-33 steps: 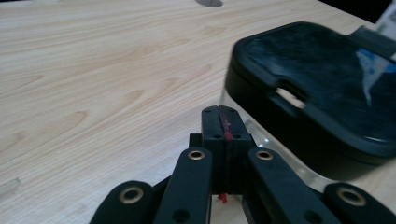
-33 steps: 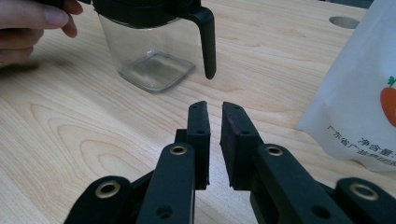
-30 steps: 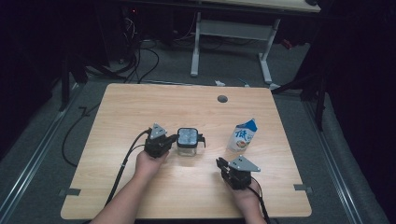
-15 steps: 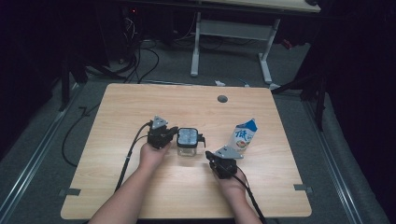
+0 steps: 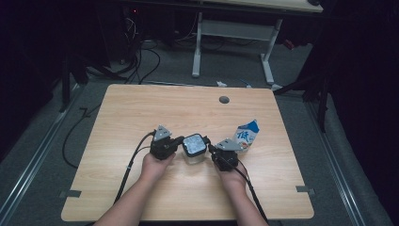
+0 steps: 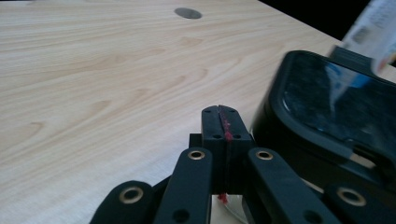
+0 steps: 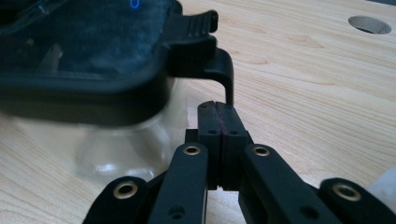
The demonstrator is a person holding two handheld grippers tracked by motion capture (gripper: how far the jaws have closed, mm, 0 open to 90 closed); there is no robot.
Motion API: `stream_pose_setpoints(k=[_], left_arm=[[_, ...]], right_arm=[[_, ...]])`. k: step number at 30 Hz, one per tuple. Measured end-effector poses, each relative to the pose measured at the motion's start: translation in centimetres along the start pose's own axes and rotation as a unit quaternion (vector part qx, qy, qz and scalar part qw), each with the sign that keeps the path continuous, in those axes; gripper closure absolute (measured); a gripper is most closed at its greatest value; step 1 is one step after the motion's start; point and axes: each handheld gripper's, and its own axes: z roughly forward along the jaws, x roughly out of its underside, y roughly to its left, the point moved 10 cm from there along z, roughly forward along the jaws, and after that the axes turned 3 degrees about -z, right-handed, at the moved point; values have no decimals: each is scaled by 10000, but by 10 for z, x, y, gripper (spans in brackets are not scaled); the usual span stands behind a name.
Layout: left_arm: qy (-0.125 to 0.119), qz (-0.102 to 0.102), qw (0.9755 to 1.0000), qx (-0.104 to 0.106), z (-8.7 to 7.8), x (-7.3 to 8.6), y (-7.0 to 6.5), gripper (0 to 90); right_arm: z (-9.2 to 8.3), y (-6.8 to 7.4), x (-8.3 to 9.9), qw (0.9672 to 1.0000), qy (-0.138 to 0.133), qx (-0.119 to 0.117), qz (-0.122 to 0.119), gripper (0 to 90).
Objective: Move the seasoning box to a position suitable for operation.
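Black lid latch (image 7: 201,51) close up in right gripper view, milk carton (image 5: 247,135) in high view

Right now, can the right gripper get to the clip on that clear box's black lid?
Probably yes. The right gripper is shut, its tip just under the lid's clip on the clear box, with nothing between them.

Your two forearms come up from the bottom of the high view, angled slightly toward each other. Your left gripper (image 5: 175,144) sits low over the table with its jaws pressed fully together. Your right gripper (image 5: 212,151) faces it, well apart, and its jaws have just closed with nothing between them.
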Motion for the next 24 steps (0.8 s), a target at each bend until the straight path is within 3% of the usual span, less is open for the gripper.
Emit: stream_pose_setpoints(k=[5,9,16,24], left_arm=[[19,16,9999,-154,-11,5,2,900],[26,-51,9998,-189,-7,4,6,900],[76,-100,9999,2,3,4,-1,900],[39,-61,9999,103,-9,11,-16,900]], right_arm=[[-11,-4,3,10000,-36,56,31,899],[-19,-8,8,9999,-60,113,15,899],[-20,-9,9,9999,-72,105,36,900],[-23,-12,11,9998,-64,164,20,900]])
